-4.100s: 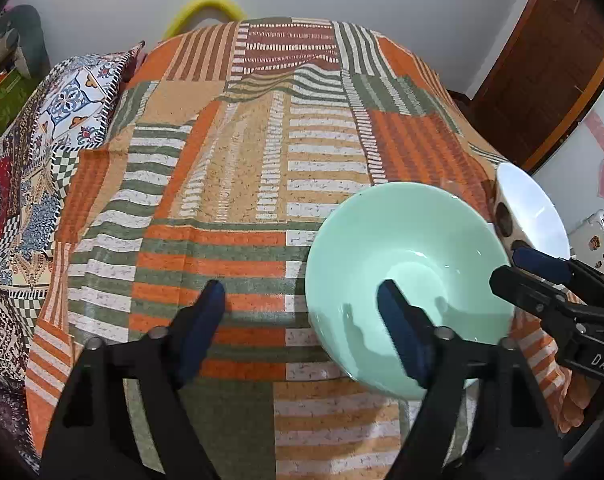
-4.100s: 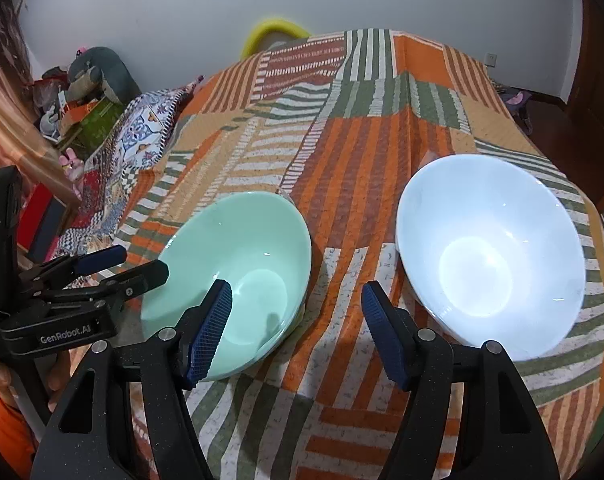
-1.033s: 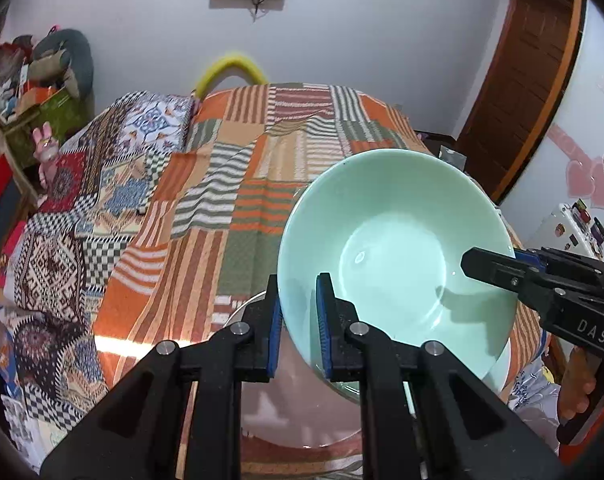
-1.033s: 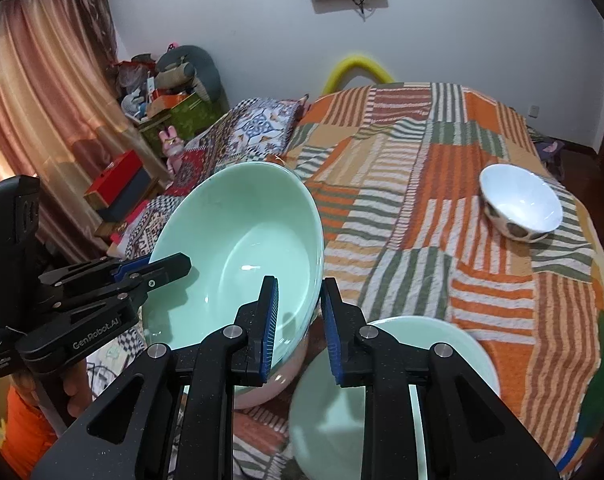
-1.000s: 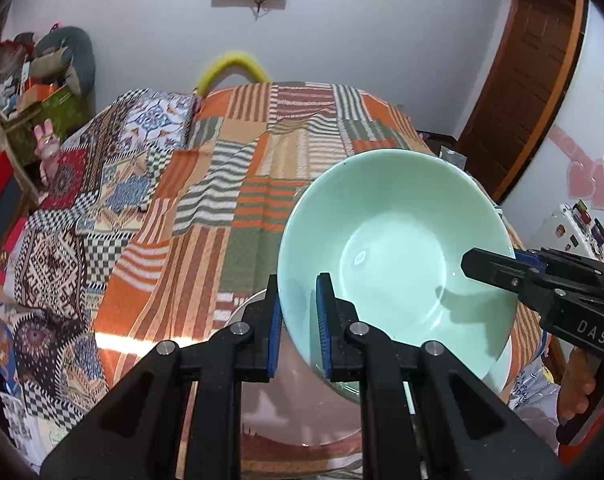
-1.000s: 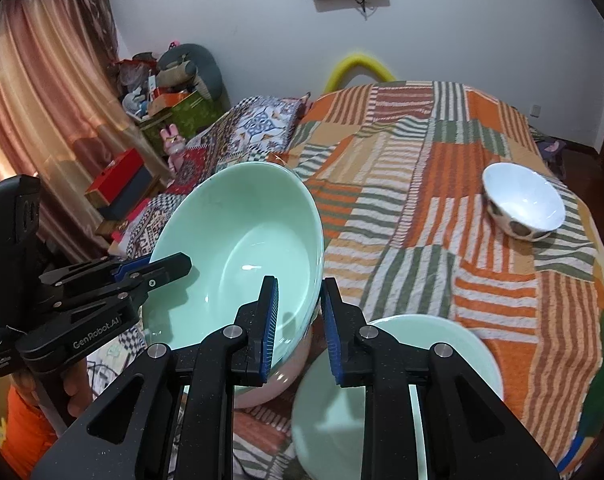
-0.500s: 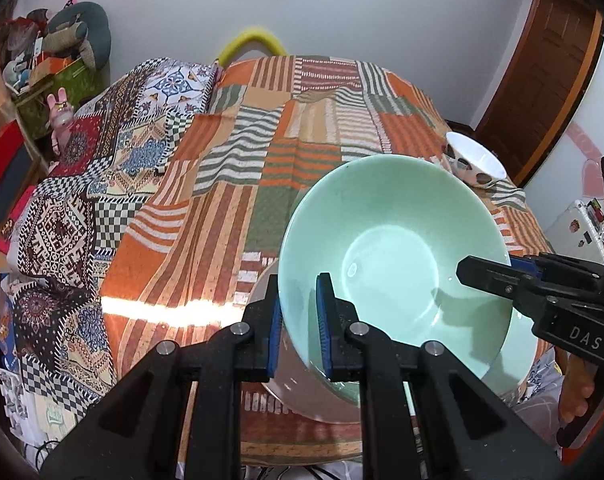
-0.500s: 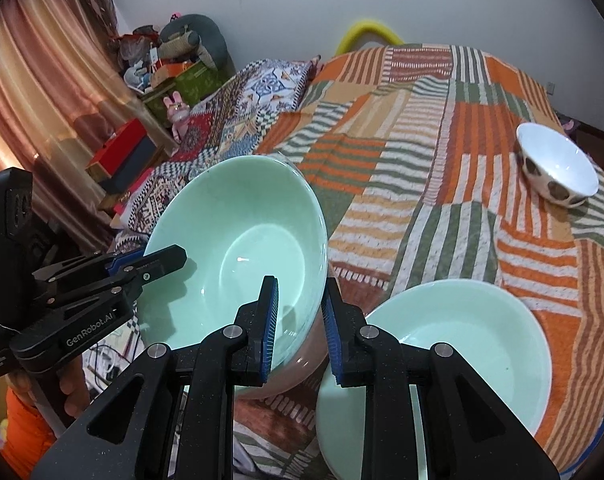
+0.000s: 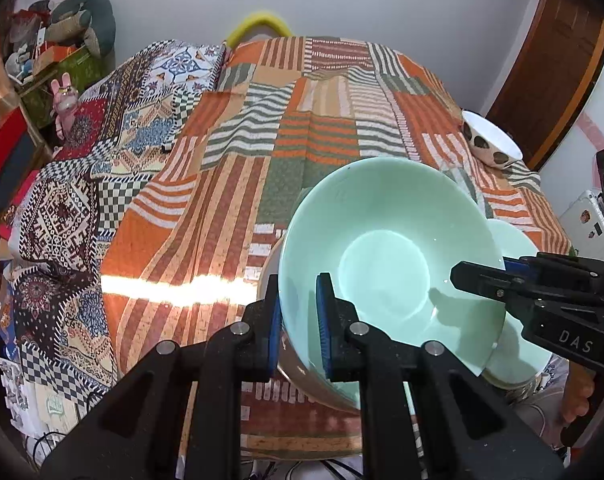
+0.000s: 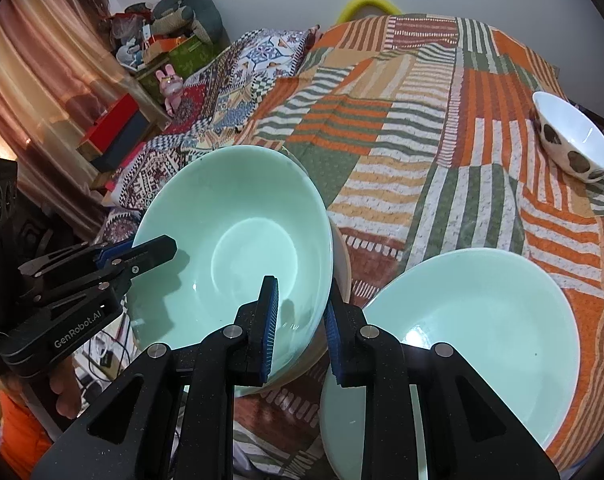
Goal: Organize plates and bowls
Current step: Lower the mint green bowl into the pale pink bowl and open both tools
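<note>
I hold the mint green bowl (image 9: 386, 264) with both tools, and my worry is about its landing. Under it I see a beige bowl (image 9: 269, 264), of which only an edge shows, at the near edge of the bed with the striped blanket (image 9: 314, 128). If I lower the green bowl while it is tilted, one side of its rim may hit the beige rim first, and the bowl can slide out of the pads. The pads take only a thin part of the rim, so I judge that a small knock is enough. The stack also sits close to the blanket's edge; a push toward me could send it off the bed.

A second green bowl (image 10: 474, 332) lies just beside, on the right, and my right tool may bump it when I open.

The left gripper (image 9: 297, 320) is closed on the left part of the rim, one pad inside and one outside. The right gripper (image 10: 299, 320) is clamped the same way on the opposite part of the rim. Both point steeply down and forward over the bed. A small spotted bowl (image 10: 574, 140) stands far away at the right, well apart from all this
</note>
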`<state>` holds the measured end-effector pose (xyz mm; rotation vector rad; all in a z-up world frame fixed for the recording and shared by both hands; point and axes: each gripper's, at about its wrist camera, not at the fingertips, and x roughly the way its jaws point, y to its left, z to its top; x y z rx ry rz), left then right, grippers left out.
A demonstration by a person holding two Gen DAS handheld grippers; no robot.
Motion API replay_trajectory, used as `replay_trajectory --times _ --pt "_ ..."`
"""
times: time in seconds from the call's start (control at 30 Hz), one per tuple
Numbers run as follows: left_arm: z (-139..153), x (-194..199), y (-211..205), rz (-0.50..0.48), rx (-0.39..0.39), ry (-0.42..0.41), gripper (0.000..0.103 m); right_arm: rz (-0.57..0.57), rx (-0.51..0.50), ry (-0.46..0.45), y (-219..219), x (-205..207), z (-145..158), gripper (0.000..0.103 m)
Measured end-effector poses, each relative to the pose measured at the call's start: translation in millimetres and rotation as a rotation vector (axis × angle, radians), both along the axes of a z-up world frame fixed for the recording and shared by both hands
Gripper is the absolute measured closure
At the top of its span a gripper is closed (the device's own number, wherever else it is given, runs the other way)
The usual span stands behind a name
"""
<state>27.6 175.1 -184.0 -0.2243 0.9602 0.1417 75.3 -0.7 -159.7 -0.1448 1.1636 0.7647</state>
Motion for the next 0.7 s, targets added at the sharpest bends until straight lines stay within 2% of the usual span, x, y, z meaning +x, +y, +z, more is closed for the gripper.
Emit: replay_trajectory --times 0.7 --pt "-24.7 7.6 3.4 -0.006 0.01 0.075 0.088 0.024 -0.046 0.027 5.4 0.7 -16.5 0.081"
